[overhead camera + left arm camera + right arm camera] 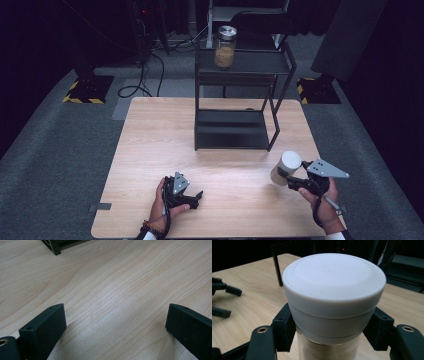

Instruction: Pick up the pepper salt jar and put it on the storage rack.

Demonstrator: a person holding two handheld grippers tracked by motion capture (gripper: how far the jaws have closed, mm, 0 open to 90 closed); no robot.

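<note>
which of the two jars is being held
The white-lidded jar, clamped between the jaws of the right hand-held gripper near the table's right edge. The metal-lidded jar stands untouched on the black shelf's top tier.

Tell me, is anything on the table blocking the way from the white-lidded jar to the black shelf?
Nothing visible. The right tongs are shut on the white-lidded jar, and the wooden table looks bare between it and the black shelf. The glass jar sits on the top tier.
</note>
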